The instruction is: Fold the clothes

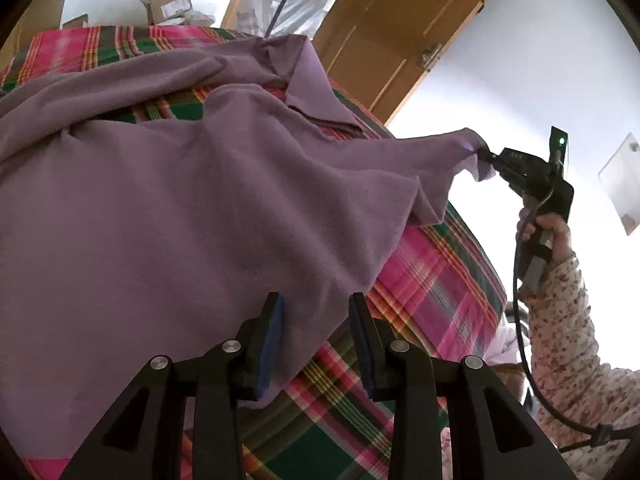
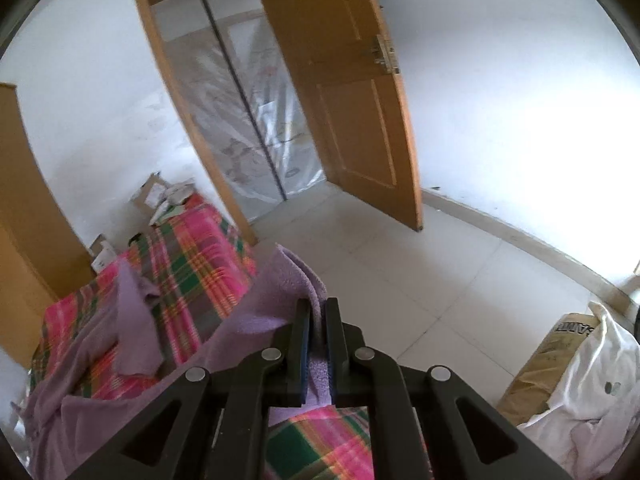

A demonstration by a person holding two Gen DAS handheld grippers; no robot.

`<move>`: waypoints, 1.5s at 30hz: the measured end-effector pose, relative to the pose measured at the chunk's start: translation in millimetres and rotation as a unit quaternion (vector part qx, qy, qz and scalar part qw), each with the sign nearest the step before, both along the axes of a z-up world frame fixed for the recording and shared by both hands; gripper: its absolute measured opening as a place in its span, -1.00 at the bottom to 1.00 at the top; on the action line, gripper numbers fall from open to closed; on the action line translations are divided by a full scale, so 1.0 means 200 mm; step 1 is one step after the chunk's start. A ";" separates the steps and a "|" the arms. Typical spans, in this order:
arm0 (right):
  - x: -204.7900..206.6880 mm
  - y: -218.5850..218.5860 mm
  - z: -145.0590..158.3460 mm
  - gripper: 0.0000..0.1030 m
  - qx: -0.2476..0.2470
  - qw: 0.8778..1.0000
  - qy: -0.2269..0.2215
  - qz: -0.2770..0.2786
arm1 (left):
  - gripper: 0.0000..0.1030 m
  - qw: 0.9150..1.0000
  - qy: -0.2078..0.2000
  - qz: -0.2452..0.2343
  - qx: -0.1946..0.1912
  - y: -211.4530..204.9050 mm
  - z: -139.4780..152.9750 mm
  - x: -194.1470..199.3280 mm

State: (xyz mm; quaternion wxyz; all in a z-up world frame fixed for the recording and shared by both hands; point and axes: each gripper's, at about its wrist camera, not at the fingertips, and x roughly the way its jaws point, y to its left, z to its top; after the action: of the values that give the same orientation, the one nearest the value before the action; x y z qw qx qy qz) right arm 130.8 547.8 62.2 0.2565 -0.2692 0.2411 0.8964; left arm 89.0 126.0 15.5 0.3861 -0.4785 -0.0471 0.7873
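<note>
A purple polo shirt [image 1: 168, 200] lies rumpled over a bed with a pink-and-green plaid cover [image 1: 424, 280]. Its collar [image 1: 308, 80] points to the far side. My left gripper [image 1: 316, 304] is open, with the shirt's near edge lying between its fingers. In the left wrist view my right gripper [image 1: 486, 156] is shut on a corner of the shirt and holds it lifted off the bed's right side. In the right wrist view purple cloth [image 2: 296, 280] is pinched between the right gripper [image 2: 318, 308] fingers, and the rest of the shirt [image 2: 132, 320] trails left over the bed.
An open wooden door [image 2: 344, 92] and a doorway hung with clear plastic sheet [image 2: 248, 120] stand beyond the bed. Cardboard boxes [image 2: 156, 196] sit at the bed's far end. A white bag [image 2: 592, 392] and a brown box [image 2: 556, 356] rest on the tiled floor at right. A floral sleeve [image 1: 568, 320] holds the right gripper.
</note>
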 end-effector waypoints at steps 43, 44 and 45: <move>-0.04 -0.27 -0.23 -0.18 -0.009 0.986 -0.144 0.087 | -0.32 0.992 0.011 0.124 0.030 -0.47 0.06 -0.09; -0.04 -0.29 -0.25 -0.18 -0.011 0.985 -0.145 0.093 | -0.32 0.991 0.012 0.129 0.031 -0.49 0.06 -0.09; -0.04 -0.31 -0.26 -0.18 -0.008 0.985 -0.144 0.094 | -0.32 0.990 0.012 0.136 0.031 -0.51 0.06 -0.09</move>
State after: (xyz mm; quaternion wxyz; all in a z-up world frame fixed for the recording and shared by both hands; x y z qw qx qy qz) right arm 123.7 486.2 9.3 0.2006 -0.4195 0.1827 0.8663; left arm 71.3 23.2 27.3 0.2907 -0.4457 -0.1317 0.8363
